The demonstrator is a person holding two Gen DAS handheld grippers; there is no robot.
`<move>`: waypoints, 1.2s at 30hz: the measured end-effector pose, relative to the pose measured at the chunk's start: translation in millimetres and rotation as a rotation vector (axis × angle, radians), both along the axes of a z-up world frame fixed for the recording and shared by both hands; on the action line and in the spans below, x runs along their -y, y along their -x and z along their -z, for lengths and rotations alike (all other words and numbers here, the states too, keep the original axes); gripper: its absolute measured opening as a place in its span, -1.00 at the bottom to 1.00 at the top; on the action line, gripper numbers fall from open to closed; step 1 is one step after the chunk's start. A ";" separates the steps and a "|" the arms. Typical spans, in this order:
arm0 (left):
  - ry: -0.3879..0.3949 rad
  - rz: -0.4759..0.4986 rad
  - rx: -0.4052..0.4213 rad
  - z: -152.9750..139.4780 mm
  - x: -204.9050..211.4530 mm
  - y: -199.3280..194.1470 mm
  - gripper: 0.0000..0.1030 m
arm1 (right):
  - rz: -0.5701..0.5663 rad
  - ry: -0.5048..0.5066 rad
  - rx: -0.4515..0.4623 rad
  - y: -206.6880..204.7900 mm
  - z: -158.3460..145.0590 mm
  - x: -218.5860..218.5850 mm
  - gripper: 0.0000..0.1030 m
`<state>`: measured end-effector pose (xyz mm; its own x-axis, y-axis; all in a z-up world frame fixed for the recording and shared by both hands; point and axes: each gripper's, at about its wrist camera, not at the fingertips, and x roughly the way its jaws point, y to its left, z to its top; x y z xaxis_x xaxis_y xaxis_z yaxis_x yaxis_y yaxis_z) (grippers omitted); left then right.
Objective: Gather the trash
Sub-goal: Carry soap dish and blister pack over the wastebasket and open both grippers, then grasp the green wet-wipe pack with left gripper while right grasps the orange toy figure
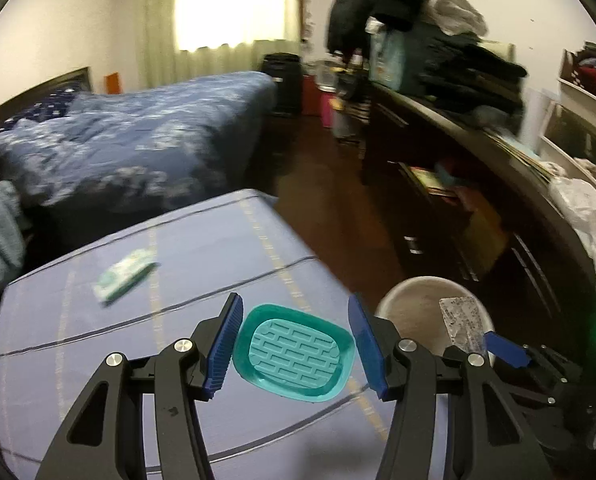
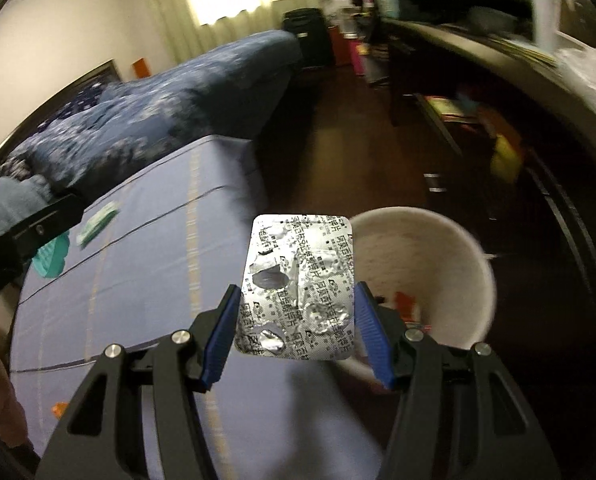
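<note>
Your right gripper (image 2: 296,330) pinches the spent blister pack (image 2: 298,288) by its side edges, up off the table; the white bin (image 2: 449,280) sits just ahead and right of it, some scraps already inside; the drop looks close. Your left gripper (image 1: 294,346) brackets the teal tray (image 1: 294,354), whether squeezing it I cannot tell; ahead and left of it, the green-and-white packet (image 1: 124,276) waits on the blue cloth (image 1: 78,360), so more remains.

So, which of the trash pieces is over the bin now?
The silver blister pack, held in the right tongs at the white bin. The teal lid and green packet are over the table.
</note>
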<state>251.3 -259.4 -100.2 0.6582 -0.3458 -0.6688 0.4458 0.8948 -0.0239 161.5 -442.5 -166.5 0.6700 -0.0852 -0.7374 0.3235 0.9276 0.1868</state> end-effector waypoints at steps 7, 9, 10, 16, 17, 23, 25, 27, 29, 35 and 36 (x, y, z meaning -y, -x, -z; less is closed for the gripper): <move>0.014 0.124 -0.041 8.0 58.8 -4.4 0.07 | 0.101 0.049 -0.023 11.4 5.4 43.5 0.12; 0.012 0.144 -0.051 10.4 72.1 -6.4 0.06 | 0.116 0.050 -0.031 11.4 8.4 53.2 0.12; 0.009 0.159 -0.053 11.7 80.9 -7.3 0.07 | 0.120 0.051 -0.033 11.2 9.3 55.8 0.12; -0.008 0.206 -0.063 17.4 115.6 -9.0 0.07 | 0.131 0.070 -0.058 3.1 15.3 69.5 0.12; -0.012 0.210 -0.065 18.9 121.1 -10.2 0.07 | 0.129 0.075 -0.060 1.8 15.7 70.8 0.12; -0.017 0.220 -0.079 24.5 134.5 -18.3 0.07 | 0.133 0.110 -0.076 -8.8 18.2 76.4 0.12; -0.016 0.224 -0.086 25.2 137.3 -20.7 0.20 | 0.131 0.127 -0.085 -12.9 20.2 77.1 0.17; -0.004 0.220 -0.078 23.5 137.8 -21.8 0.50 | 0.136 0.160 -0.090 -15.5 21.7 76.9 0.34; 0.013 0.208 -0.055 20.3 136.2 -21.7 0.87 | 0.136 0.185 -0.084 -15.7 22.1 75.8 0.42; 0.032 0.205 -0.043 12.5 131.0 -24.1 0.90 | 0.132 0.185 -0.092 -16.9 24.0 73.8 0.45; 0.034 0.198 -0.042 11.6 127.9 -24.4 0.90 | 0.129 0.187 -0.092 -17.2 23.4 73.4 0.45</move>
<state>275.7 -387.3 -111.8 0.5468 -0.4882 -0.6802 0.6106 0.7884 -0.0751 178.8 -515.9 -189.9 0.5752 -0.3065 -0.7584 0.4492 0.8932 -0.0203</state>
